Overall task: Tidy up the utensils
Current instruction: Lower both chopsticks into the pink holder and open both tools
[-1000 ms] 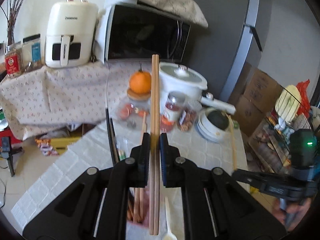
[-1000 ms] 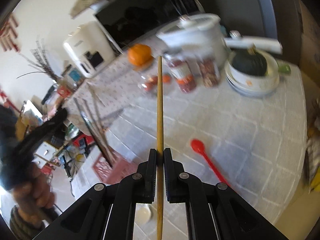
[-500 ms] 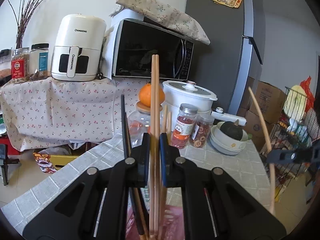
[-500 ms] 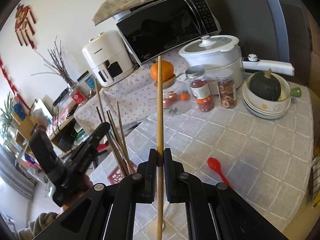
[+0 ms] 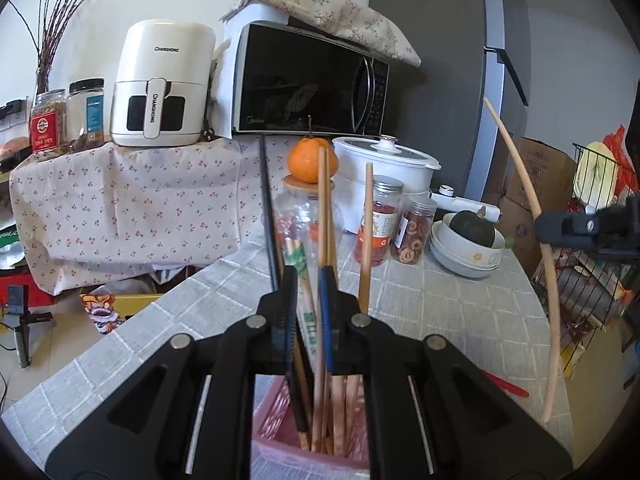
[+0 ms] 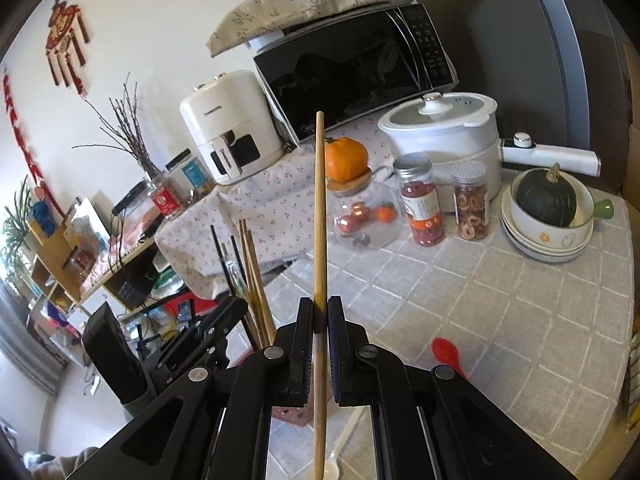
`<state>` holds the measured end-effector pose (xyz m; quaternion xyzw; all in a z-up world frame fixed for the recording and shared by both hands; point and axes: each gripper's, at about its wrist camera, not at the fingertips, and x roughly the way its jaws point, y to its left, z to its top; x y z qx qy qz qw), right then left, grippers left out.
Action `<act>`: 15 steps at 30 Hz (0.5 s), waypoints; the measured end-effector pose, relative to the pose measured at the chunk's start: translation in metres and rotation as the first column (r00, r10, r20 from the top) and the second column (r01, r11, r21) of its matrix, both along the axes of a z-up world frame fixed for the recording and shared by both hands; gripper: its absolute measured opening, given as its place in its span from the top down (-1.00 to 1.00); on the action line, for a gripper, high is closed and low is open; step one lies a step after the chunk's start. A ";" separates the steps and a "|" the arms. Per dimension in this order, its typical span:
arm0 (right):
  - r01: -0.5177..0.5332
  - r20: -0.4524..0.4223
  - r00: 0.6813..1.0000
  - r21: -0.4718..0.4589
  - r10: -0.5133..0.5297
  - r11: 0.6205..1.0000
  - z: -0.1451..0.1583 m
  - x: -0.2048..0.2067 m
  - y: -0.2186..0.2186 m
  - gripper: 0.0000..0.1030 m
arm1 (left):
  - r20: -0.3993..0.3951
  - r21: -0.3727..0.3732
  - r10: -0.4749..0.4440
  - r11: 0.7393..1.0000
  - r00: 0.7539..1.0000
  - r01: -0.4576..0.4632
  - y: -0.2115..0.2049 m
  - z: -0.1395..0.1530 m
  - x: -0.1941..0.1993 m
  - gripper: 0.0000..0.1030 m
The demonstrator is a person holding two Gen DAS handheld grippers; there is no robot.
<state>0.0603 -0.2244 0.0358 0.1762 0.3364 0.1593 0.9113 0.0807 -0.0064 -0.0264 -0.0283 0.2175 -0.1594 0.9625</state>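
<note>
Chopsticks (image 5: 322, 216) over pink holder (image 5: 272, 412)

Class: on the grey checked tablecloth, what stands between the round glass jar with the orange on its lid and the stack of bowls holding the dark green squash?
Two tall clear jars, one metal-lidded and one clear-lidded, both holding reddish contents, as the right wrist view shows.

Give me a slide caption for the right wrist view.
Right gripper holds one wooden chopstick upright above the grey checked table.
</note>
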 end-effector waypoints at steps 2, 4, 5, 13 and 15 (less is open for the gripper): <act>0.003 0.002 1.000 -0.007 -0.002 1.000 0.000 0.000 0.004 0.87 | -0.018 0.019 0.004 1.000 1.000 -0.004 0.003 0.010 0.002 0.74; 0.007 0.008 1.000 -0.011 -0.007 1.000 -0.002 0.001 0.007 0.87 | -0.077 0.080 0.026 0.997 0.997 -0.020 0.004 0.022 0.009 0.66; 0.009 0.012 1.000 -0.013 -0.009 1.000 -0.002 0.002 0.009 0.87 | -0.126 0.116 0.051 0.993 0.991 -0.036 0.006 0.029 0.014 0.56; 0.031 0.069 0.997 0.001 -0.031 1.000 -0.007 0.014 0.038 0.87 | -0.578 0.149 0.239 0.971 0.780 -0.187 0.071 0.046 0.010 0.27; 0.038 0.090 0.995 -0.010 -0.037 0.999 -0.007 0.015 0.048 0.87 | -0.598 0.168 0.257 0.966 0.759 -0.195 0.082 0.039 0.000 0.10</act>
